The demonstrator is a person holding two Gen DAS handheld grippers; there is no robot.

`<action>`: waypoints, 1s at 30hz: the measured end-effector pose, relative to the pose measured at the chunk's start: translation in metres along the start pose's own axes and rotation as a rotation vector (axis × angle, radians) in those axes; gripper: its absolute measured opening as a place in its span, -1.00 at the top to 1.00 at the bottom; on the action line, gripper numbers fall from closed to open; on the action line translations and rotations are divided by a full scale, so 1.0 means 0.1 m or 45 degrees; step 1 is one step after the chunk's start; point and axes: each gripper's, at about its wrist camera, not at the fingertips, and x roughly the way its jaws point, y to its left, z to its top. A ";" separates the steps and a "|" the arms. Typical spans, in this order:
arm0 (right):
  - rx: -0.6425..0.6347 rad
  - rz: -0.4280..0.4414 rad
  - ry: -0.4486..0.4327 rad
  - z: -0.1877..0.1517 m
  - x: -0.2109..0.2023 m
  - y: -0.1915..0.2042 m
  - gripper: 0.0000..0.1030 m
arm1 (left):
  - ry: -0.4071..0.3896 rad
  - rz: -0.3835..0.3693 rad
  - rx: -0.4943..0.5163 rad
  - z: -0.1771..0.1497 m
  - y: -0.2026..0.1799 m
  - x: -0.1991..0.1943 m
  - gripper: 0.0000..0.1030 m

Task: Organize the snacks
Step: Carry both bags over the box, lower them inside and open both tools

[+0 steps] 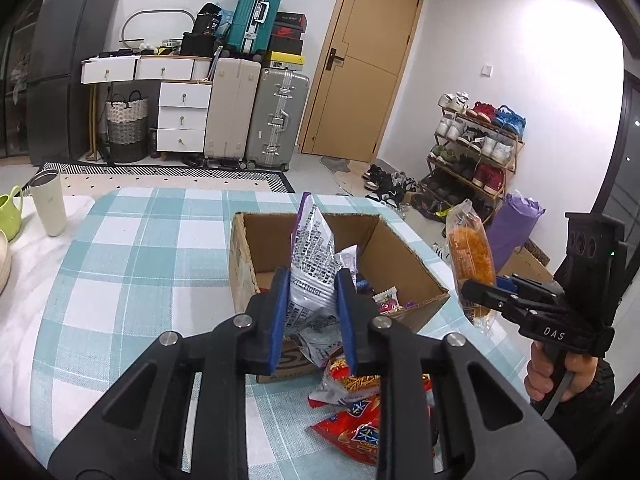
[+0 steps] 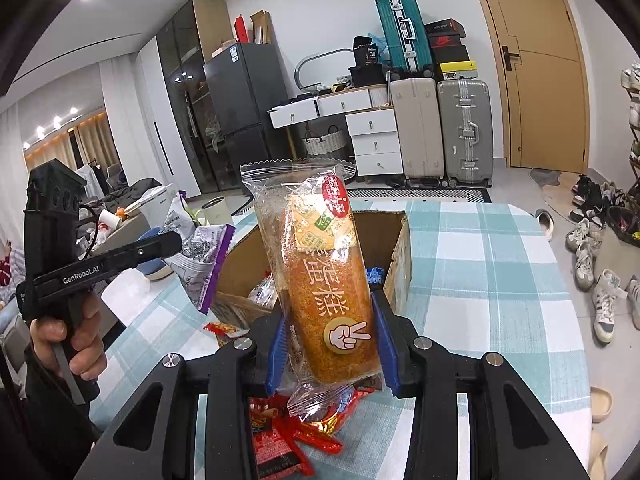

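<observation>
My left gripper (image 1: 313,312) is shut on a silver and purple snack bag (image 1: 314,256) and holds it upright above the near wall of an open cardboard box (image 1: 404,248). The bag also shows in the right wrist view (image 2: 200,252). My right gripper (image 2: 334,332) is shut on a clear-wrapped orange cake (image 2: 326,276), held upright in front of the box (image 2: 400,252). In the left wrist view the cake (image 1: 470,260) hangs to the right of the box. Several small snacks lie inside the box.
Red snack packets (image 1: 356,416) lie on the checked tablecloth (image 1: 132,264) near the box, also in the right wrist view (image 2: 280,432). A white tumbler (image 1: 47,208) and a green jug (image 1: 10,218) stand at the far left. Suitcases, drawers and a shoe rack stand beyond the table.
</observation>
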 end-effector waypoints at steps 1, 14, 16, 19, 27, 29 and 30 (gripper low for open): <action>0.000 -0.002 -0.004 0.02 0.00 0.00 0.25 | -0.010 0.002 -0.009 0.02 0.01 -0.01 0.61; -0.014 -0.017 0.012 0.25 0.26 0.03 0.25 | -0.057 0.027 -0.005 0.31 0.00 0.14 0.61; -0.020 -0.015 0.020 0.29 0.32 0.05 0.25 | -0.053 0.035 -0.003 0.35 -0.01 0.21 0.61; -0.025 -0.013 0.041 0.33 0.44 0.05 0.25 | -0.042 0.053 0.022 0.41 -0.04 0.33 0.61; -0.032 -0.024 0.116 0.36 0.75 0.02 0.25 | 0.003 0.115 0.050 0.48 -0.06 0.70 0.61; -0.038 -0.037 0.134 0.36 0.82 0.03 0.25 | 0.021 0.142 0.064 0.46 -0.07 0.81 0.61; -0.041 -0.043 0.145 0.37 0.85 0.03 0.25 | 0.029 0.153 0.069 0.45 -0.07 0.86 0.61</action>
